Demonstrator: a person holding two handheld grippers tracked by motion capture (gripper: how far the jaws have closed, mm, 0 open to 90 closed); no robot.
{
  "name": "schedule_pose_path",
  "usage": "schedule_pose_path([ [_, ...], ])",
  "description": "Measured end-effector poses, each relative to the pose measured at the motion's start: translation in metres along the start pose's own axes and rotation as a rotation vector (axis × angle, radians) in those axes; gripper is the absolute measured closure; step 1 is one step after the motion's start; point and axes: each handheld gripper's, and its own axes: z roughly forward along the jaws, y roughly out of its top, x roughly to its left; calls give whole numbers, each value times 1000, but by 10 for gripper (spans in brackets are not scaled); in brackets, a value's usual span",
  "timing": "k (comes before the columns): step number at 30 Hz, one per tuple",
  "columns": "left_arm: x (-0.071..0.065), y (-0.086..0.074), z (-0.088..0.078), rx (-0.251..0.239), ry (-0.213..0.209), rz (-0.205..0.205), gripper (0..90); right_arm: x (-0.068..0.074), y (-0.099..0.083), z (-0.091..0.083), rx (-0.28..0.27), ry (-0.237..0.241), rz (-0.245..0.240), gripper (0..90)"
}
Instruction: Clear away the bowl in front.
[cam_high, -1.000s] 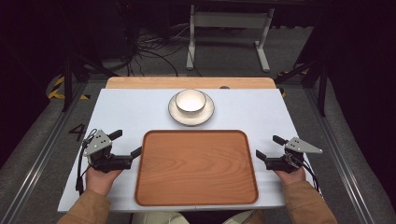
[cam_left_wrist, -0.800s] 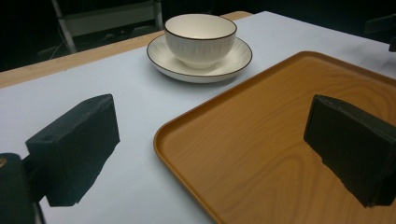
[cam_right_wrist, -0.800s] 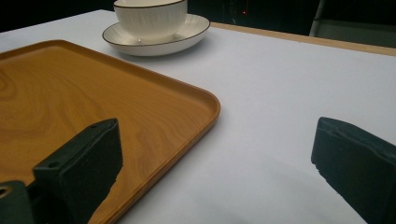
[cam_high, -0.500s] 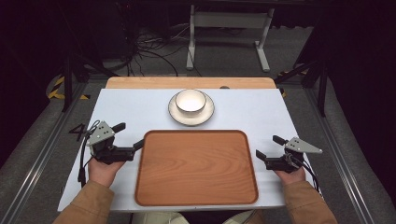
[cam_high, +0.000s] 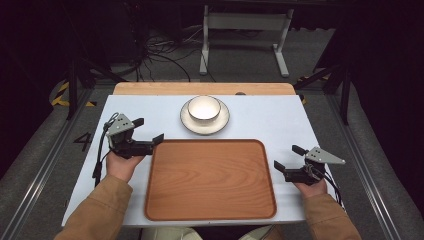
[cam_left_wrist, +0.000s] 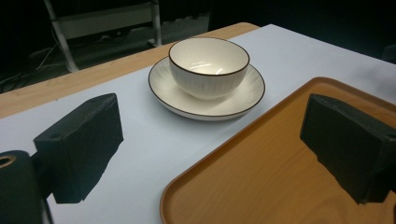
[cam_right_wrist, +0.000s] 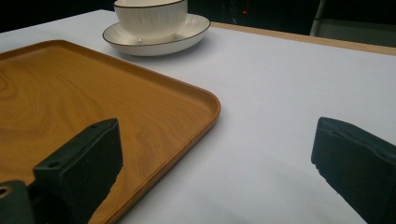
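One readable mark found: a dark numeral "4" (cam_high: 81, 141), painted on the grey floor (cam_high: 45, 150) just left of the white table (cam_high: 280, 120), level with the near half of that table's left edge. Farther back on the same side of the table, yellow-and-black hazard stripes (cam_high: 62, 95) on the floor, a sign without letters. No brand, label or writing legible elsewhere.
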Motion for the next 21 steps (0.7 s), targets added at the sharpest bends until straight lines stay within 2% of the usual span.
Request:
schedule_pose_path([
  [5,0,7,12,-1,-1,3,64,0,0,0,-1,0,-1,25],
  [18,5,28,46,38,-2,13,52,0,0,0,-2,-2,1,25],
  [21,5,36,57,45,8,20,57,0,0,0,-2,-3,1,25],
])
